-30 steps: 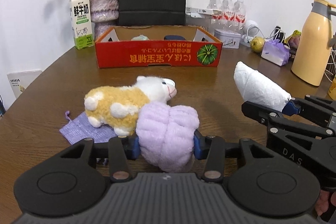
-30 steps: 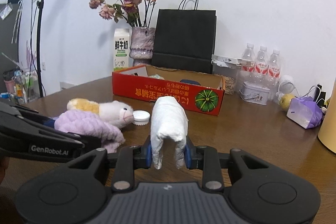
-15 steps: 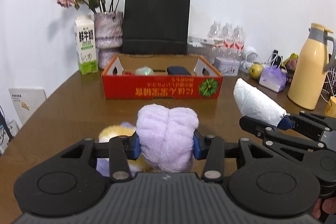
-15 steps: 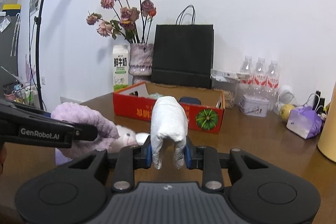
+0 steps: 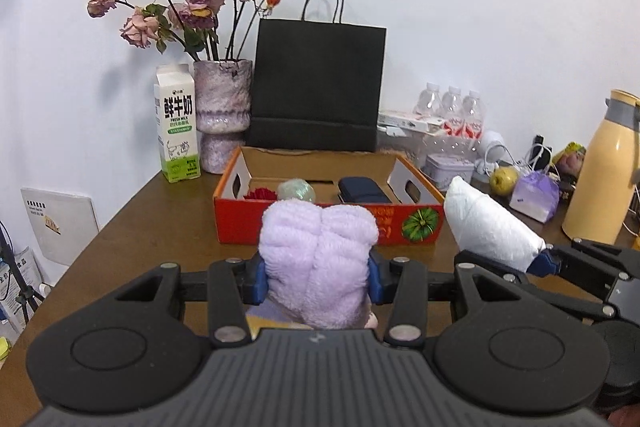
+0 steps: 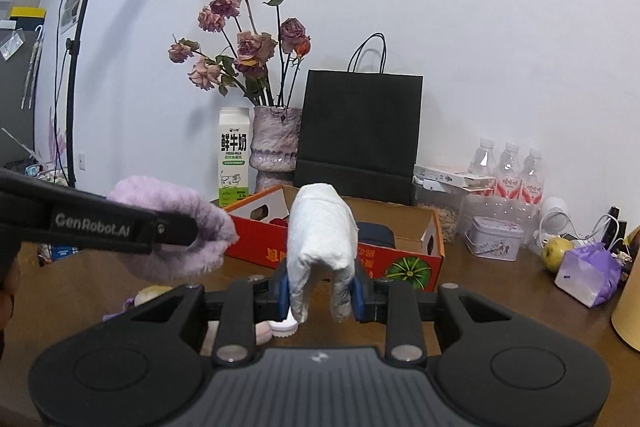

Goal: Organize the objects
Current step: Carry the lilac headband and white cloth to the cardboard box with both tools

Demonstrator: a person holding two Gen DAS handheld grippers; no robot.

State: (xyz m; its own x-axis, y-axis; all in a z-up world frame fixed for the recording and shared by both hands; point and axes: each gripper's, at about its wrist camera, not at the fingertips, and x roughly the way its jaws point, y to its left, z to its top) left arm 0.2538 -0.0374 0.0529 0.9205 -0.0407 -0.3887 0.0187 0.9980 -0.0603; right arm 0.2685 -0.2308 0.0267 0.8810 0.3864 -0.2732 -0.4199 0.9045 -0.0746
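while each claw clamps its bundle, the purple towel (image 5: 318, 259) hides the plush below.

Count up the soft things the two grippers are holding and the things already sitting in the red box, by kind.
Held soft things: 2, the purple fluffy towel and the white folded cloth.
Things visible in the red box: 3, a red item, a pale green ball and a dark blue case.
Total: 5

Lilac fluffy towel (image 5: 318, 259), white bundle (image 6: 322, 227), red box (image 5: 236, 223), black bag (image 5: 318, 83).
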